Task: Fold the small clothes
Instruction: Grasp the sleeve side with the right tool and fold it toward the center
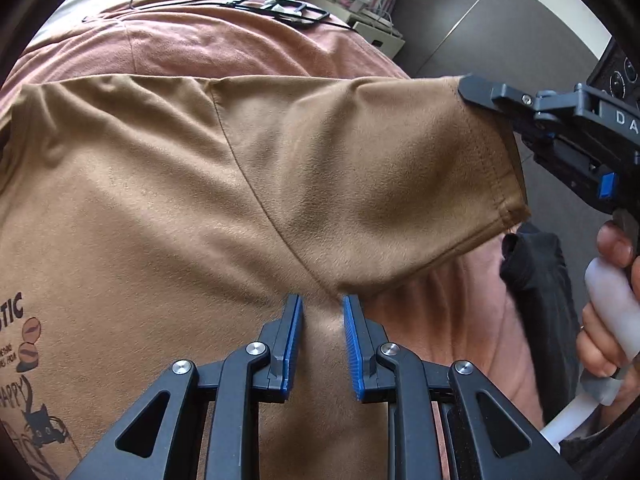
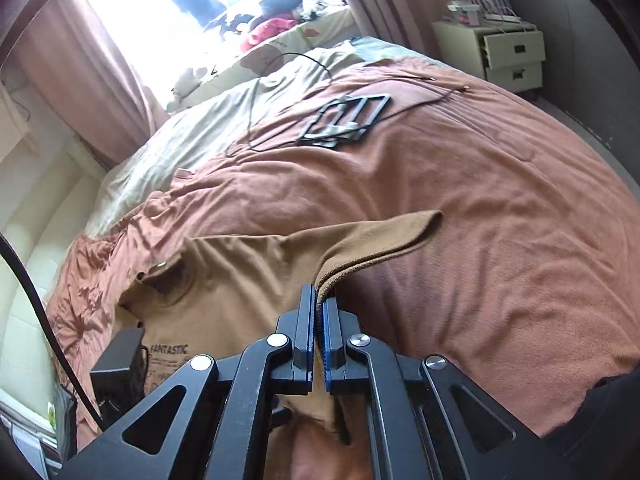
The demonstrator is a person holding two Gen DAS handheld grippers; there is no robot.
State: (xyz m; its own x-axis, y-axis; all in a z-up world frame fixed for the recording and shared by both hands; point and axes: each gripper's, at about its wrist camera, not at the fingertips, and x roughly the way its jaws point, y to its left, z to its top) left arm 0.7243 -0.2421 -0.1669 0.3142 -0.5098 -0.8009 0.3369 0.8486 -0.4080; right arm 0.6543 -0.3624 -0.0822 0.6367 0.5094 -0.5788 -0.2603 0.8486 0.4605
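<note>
A brown T-shirt (image 1: 168, 184) with a printed front lies face up on the pink bedspread (image 1: 224, 48). My left gripper (image 1: 320, 300) is open, its blue pads (image 1: 294, 340) standing on either side of the fabric just below the armpit seam. My right gripper (image 1: 474, 90) is shut on the hem of the shirt's sleeve (image 1: 400, 168) and holds it stretched out and lifted off the bed. In the right wrist view the sleeve (image 2: 380, 236) runs out from between the closed fingers of the right gripper (image 2: 320, 300), with the shirt's collar (image 2: 168, 276) to the left.
A black frame-like device with cables (image 2: 344, 120) lies further up the bed. A pale nightstand (image 2: 504, 52) stands beyond the bed's right side. A person's hand (image 1: 612, 280) holds the right gripper's white handle, beside a dark cloth (image 1: 536, 280).
</note>
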